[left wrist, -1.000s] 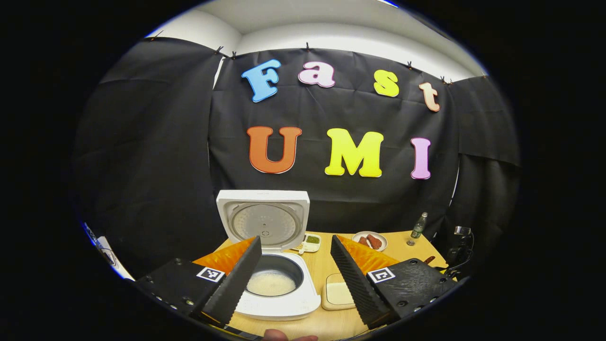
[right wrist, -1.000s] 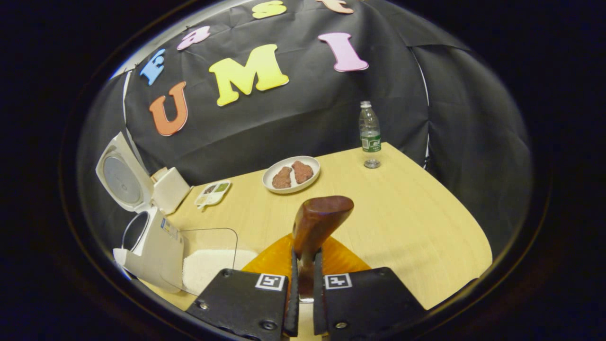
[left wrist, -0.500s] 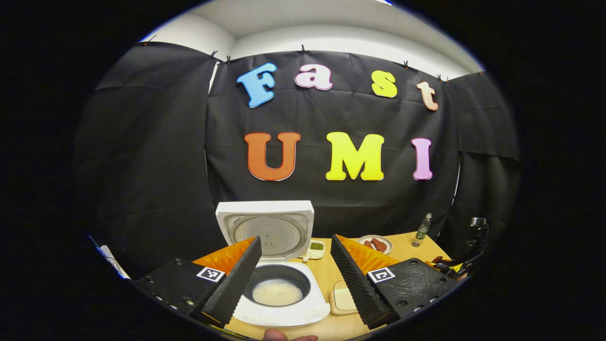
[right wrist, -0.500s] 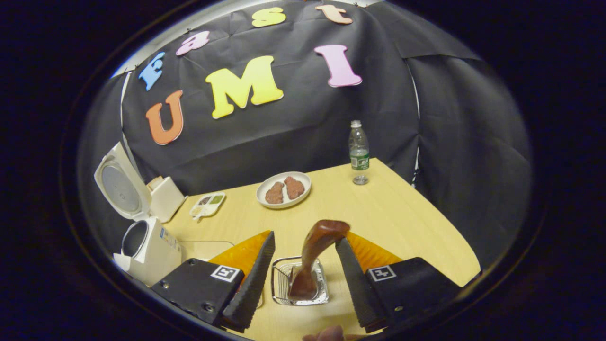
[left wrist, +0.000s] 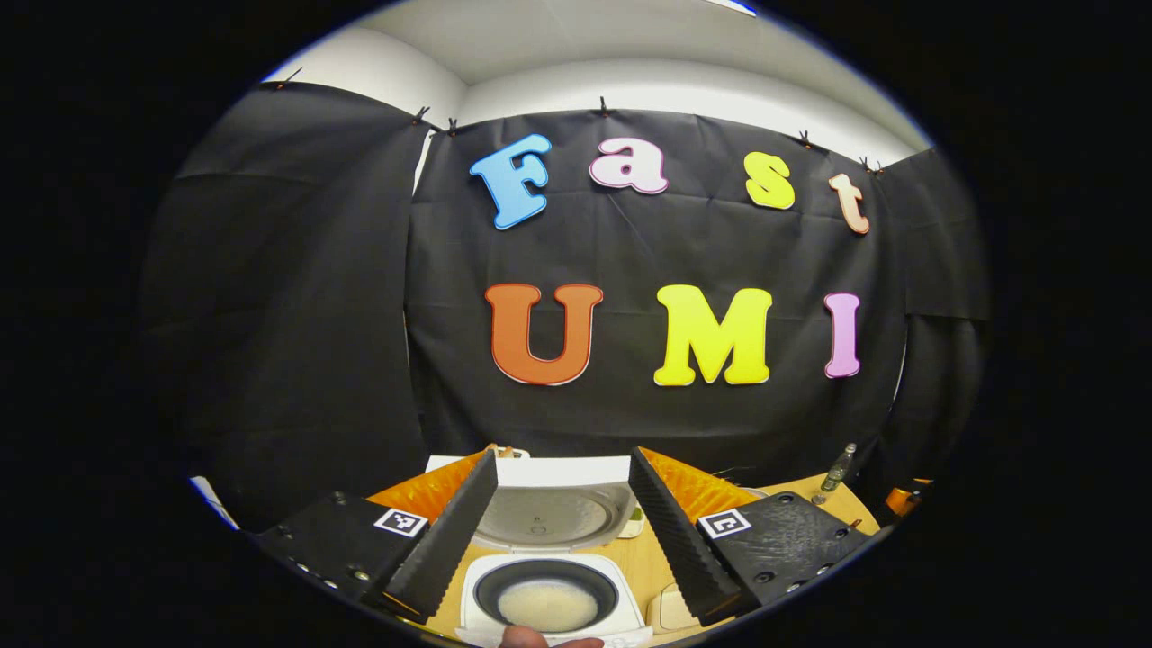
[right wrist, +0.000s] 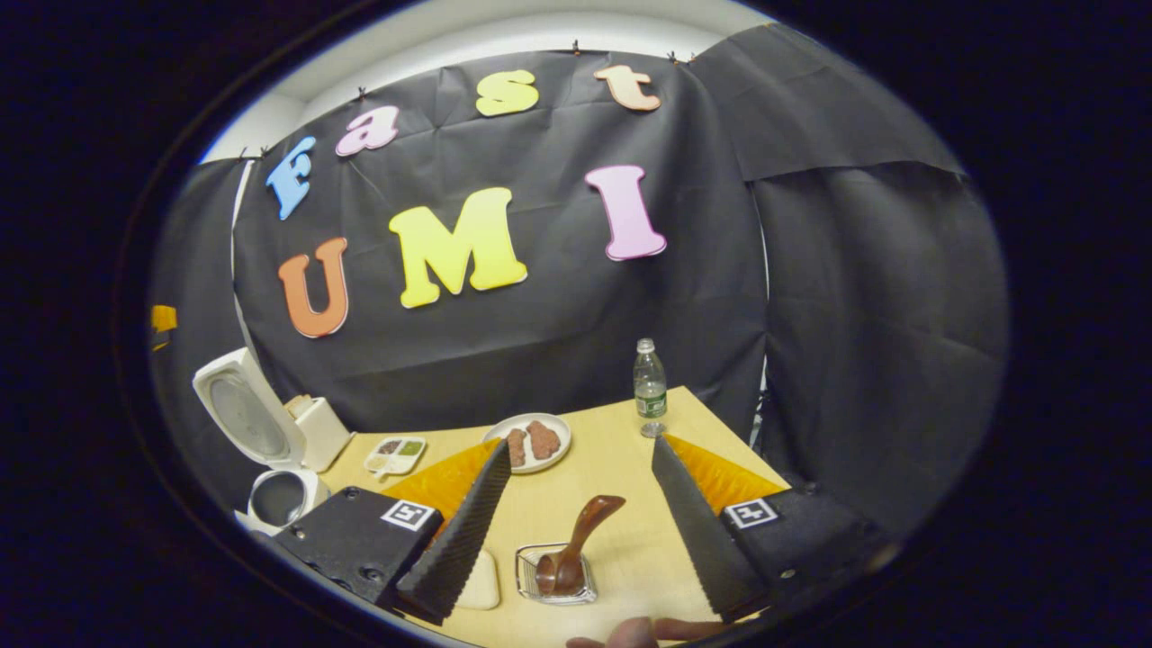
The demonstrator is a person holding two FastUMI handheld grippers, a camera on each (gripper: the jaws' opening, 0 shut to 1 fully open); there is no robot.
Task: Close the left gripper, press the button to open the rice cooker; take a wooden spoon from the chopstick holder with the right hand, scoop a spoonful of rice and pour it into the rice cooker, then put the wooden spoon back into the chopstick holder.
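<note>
The white rice cooker (left wrist: 553, 621) stands open just below my left gripper (left wrist: 562, 454), its lid (left wrist: 549, 513) upright and rice in the pot (left wrist: 547, 603). The left gripper is open and holds nothing. In the right gripper view, the wooden spoon (right wrist: 580, 535) stands tilted in the metal chopstick holder (right wrist: 540, 585) on the table. My right gripper (right wrist: 580, 443) is open above and behind the spoon, apart from it. The rice cooker (right wrist: 274, 495) sits at the far left of that view. The pale rice container (right wrist: 477, 580) lies left of the holder.
A plate with two pieces of meat (right wrist: 531, 441), a small sauce tray (right wrist: 396, 454) and a water bottle (right wrist: 648, 387) stand at the back of the wooden table (right wrist: 630, 468). A hand (right wrist: 639, 634) shows at the bottom edge.
My right gripper opened, let go of the spoon in the chopstick holder and drew back and up. The left gripper stayed open and drew back, with the cooker now lower in its view.
</note>
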